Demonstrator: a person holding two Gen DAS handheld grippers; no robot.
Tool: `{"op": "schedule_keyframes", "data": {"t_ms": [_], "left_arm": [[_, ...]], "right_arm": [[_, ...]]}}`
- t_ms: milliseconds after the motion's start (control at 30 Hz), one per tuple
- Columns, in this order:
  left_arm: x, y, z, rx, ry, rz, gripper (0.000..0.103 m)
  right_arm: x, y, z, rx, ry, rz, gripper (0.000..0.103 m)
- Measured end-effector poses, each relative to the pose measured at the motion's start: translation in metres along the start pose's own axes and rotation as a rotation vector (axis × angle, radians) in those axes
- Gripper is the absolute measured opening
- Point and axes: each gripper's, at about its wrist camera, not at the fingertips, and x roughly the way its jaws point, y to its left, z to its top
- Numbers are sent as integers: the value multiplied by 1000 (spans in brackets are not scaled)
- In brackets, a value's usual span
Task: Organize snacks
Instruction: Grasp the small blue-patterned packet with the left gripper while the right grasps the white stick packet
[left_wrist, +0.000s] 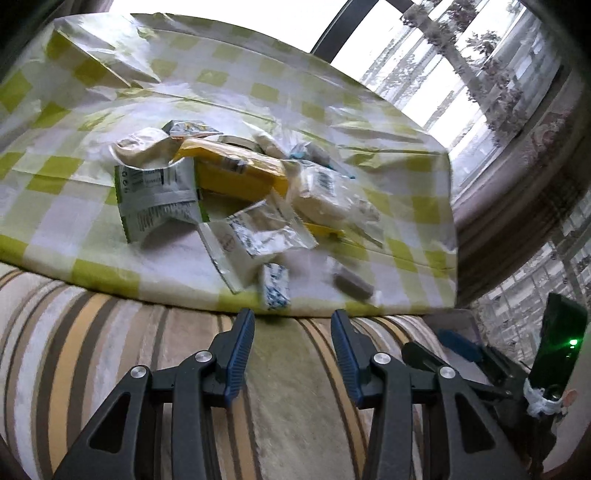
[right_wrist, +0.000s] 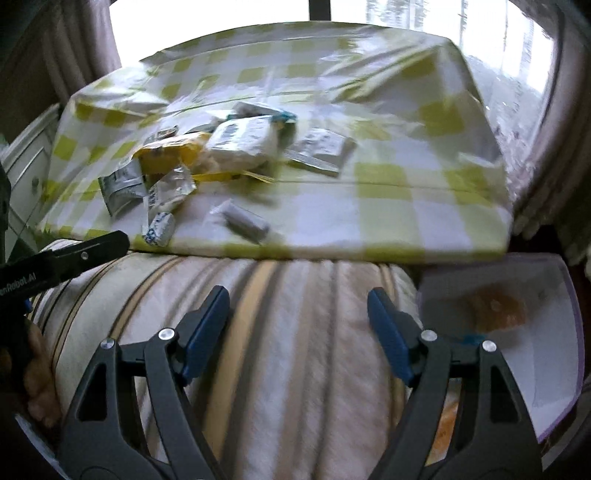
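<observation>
A white bin (right_wrist: 546, 325) sits low at the right, beside the striped cushion (right_wrist: 280, 332) and just below the table's near edge; something orange and blurred lies inside it. The table wears a green-checked cloth (left_wrist: 332, 107), with bright windows and lace curtains (left_wrist: 480, 55) behind. The snacks (left_wrist: 229, 177) lie heaped mid-cloth: a yellow pack (left_wrist: 236, 173) in the middle, a white-and-green bag (left_wrist: 155, 192) to its left, clear wrappers (left_wrist: 258, 229) in front. Nearer the edge lie a small blue-and-white packet (left_wrist: 275, 286) and a grey bar (left_wrist: 352, 282), apart from the heap. The left gripper (left_wrist: 293, 325) hangs over the cushion, jaws apart and bare. The right gripper (right_wrist: 297, 306) does likewise, jaws wide with nothing between
</observation>
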Motion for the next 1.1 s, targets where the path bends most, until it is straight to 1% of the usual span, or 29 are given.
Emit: {"op": "schedule_keyframes", "data": {"t_ms": [167,333,533,567,600,700,733,767,867,933,1100], "left_arm": [[17,5,10,2,45,45,44],[35,0,17,41,85,97,44],[42,-12,19,115,91,152,43],[43,-14,19,126,90,161,41],[44,-15,20,137,92,168,33],[49,-20,19,166,95,195,25],[50,-22,18,177,94,203,24],[50,-22,18,181,93,208,22],[49,-23,18,182,87,205,21],[49,-23,17,182,81,204,21],[45,-22,14,180,73,196,21]], "right_arm": [[17,18,20,-66,-1,-16,79],[37,23,36,-93,18,-17,79],[56,29,48,-119,47,-10,79],[60,30,50,-123,54,-5,79],[62,31,50,-128,60,-2,75],[70,35,52,-149,80,5,64],[73,37,53,-157,91,12,59],[74,38,53,-157,89,24,57],[74,39,54,-163,87,50,45],[72,40,53,-171,78,64,26],[68,38,48,-157,67,86,25]]}}
